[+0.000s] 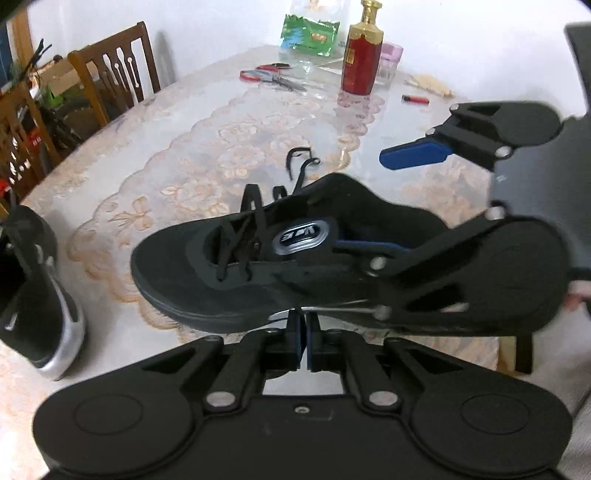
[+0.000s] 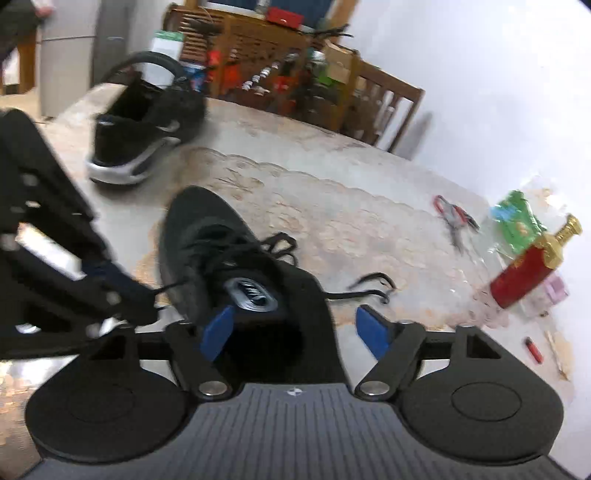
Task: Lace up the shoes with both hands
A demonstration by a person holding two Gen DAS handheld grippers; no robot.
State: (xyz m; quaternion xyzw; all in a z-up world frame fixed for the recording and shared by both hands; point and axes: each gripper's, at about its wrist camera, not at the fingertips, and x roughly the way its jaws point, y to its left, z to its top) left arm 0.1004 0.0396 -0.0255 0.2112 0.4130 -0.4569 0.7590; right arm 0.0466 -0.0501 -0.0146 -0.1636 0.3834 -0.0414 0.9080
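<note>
A black sneaker (image 1: 207,280) lies on the lace tablecloth (image 1: 207,140), toe to the left, with loose black laces (image 1: 299,158) trailing off its far side. My left gripper (image 1: 302,332) is shut at the near edge of the sole, and no lace shows between its pads. My right gripper (image 2: 295,332) is open and straddles the sneaker's (image 2: 195,229) collar: one blue pad (image 2: 218,332) is inside the opening, the other (image 2: 373,332) outside, clear of the wall. In the right wrist view, a lace end reaches toward my left gripper (image 2: 140,295); blur hides whether it is pinched.
A second black and silver sneaker (image 1: 40,295) stands at the left (image 2: 144,136). At the far side of the table are a red bottle (image 1: 360,62), red-handled scissors (image 1: 273,75), a red lighter (image 1: 415,99) and a green packet (image 1: 308,35). Wooden chairs (image 1: 114,77) line the table's edge.
</note>
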